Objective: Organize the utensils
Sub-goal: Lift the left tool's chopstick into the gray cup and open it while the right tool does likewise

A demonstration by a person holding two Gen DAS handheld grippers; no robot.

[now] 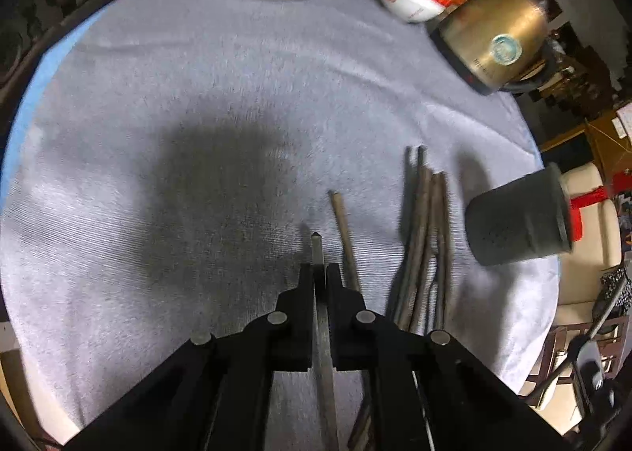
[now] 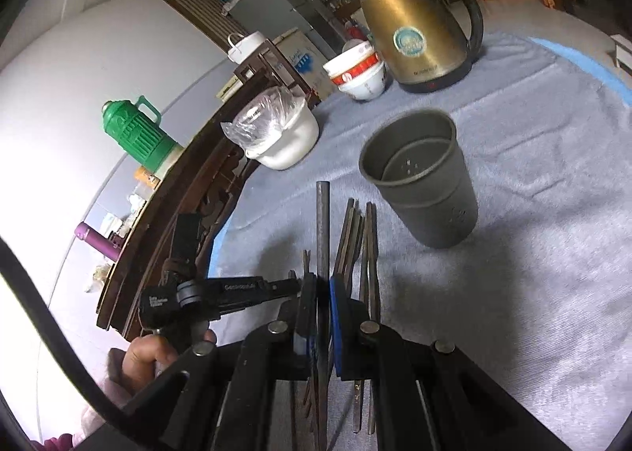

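We grip one chopstick [image 2: 322, 229] in each claw: the right claw [image 2: 323, 285] pinches its stick, pointed toward the grey cup [image 2: 426, 190], the left claw [image 1: 320, 269] another [image 1: 317, 249]. Both hover low over the counter [image 1: 197, 95]. Loose chopsticks [image 1: 426, 245] lie beside the cup; next, likely tipping a stick in.

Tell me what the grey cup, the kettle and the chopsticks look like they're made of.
Grey cup: likely matte plastic, dull and even, with drain holes in its floor. Kettle: metal body in brushed gold sheen, black plastic-looking handle and base. Chopsticks: thin dark grey-brown sticks, perhaps wood or alloy; too blurred to say.
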